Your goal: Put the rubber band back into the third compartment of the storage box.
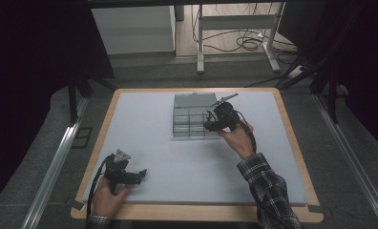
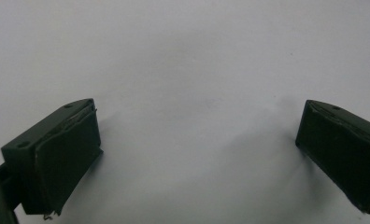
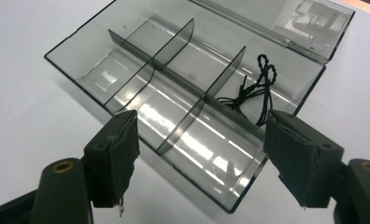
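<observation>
**Right gripper open over the divided box, left gripper resting apart**

While the person's left hand keeps the left gripper low at the near left corner of the pale grey mat, the right gripper is at the clear smoky plastic organiser box, which lies on the far middle part of the mat. The box is open, with its lid folded back flat, and thin plastic dividers split it into several compartments. In the right gripper view, a small black twisted cord lies inside one compartment next to the lid hinge. The right gripper's two black jaws stand apart, just above the near edge of the box; nothing is between them and the pads touch nothing. The jaws of the left gripper are also wide apart, with only bare mat between them. The two grippers are well apart from each other. The mat lies on a light wooden table.
</observation>
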`<control>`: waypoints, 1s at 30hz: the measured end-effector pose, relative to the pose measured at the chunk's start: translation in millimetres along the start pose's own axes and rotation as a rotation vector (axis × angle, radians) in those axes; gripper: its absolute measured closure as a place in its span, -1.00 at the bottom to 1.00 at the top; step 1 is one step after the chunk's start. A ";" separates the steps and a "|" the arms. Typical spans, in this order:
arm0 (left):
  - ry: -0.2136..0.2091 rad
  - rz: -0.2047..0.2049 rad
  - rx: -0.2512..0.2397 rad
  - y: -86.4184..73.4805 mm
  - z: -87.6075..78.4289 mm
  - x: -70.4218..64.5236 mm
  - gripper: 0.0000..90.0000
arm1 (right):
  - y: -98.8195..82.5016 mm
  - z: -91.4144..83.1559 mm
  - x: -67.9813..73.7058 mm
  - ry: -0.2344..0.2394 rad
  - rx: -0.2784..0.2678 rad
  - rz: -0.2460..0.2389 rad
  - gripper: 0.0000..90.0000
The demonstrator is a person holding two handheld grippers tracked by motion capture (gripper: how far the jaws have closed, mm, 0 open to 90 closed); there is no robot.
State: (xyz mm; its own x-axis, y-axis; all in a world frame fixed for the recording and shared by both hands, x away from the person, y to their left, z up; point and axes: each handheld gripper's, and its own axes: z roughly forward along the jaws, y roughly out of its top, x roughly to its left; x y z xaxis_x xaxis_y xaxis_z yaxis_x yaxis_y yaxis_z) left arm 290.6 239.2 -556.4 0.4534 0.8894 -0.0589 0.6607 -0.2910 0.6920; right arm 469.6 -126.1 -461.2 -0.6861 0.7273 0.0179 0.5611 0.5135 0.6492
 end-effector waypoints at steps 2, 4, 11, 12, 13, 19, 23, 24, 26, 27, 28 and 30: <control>0.000 0.000 0.000 0.0 0.0 0.0 -1.00 | -2.6 -1.7 1.7 -0.002 0.000 -0.002 -0.43; 0.000 0.000 0.000 0.0 0.0 0.0 -1.00 | -5.0 -2.6 3.2 0.000 0.003 -0.003 -0.45; 0.000 0.000 0.000 0.0 0.0 0.0 -1.00 | -13.9 -6.2 9.8 -0.003 0.009 -0.014 -0.49; 0.000 0.000 0.000 0.0 0.0 0.0 -1.00 | -14.8 -6.7 10.3 -0.004 0.010 -0.016 -0.50; 0.000 0.000 0.000 0.0 0.0 0.0 -1.00 | -16.3 -7.5 11.4 -0.004 0.008 -0.018 -0.50; 0.000 0.000 0.000 0.0 0.0 0.0 -1.00 | -22.7 -12.3 13.0 -0.003 0.004 -0.014 -0.54; 0.000 0.000 0.000 0.0 0.0 0.0 -1.00 | -28.6 -16.0 13.1 0.005 0.004 -0.007 -0.58; 0.000 0.001 0.000 0.0 0.0 0.0 -1.00 | -32.6 -18.4 13.5 0.008 0.007 -0.006 -0.60; 0.000 0.000 0.000 0.0 0.0 0.0 -1.00 | -35.3 -20.2 13.7 0.010 0.007 -0.006 -0.62; 0.000 0.000 0.000 0.0 0.0 0.0 -1.00 | -36.8 -21.5 14.0 0.013 0.008 0.000 -0.63; 0.000 0.000 0.000 0.0 0.0 0.0 -1.00 | -38.2 -22.5 13.7 0.014 0.006 -0.003 -0.64; 0.000 0.000 0.000 0.0 0.0 0.0 -1.00 | -41.1 -25.0 13.8 0.018 0.005 -0.001 -0.66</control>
State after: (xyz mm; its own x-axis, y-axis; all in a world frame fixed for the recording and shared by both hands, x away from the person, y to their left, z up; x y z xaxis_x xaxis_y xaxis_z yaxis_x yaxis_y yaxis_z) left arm 290.6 239.2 -556.4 0.4534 0.8894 -0.0584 0.6606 -0.2914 0.6919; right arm 425.5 -148.6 -468.7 -0.6946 0.7187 0.0307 0.5627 0.5162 0.6457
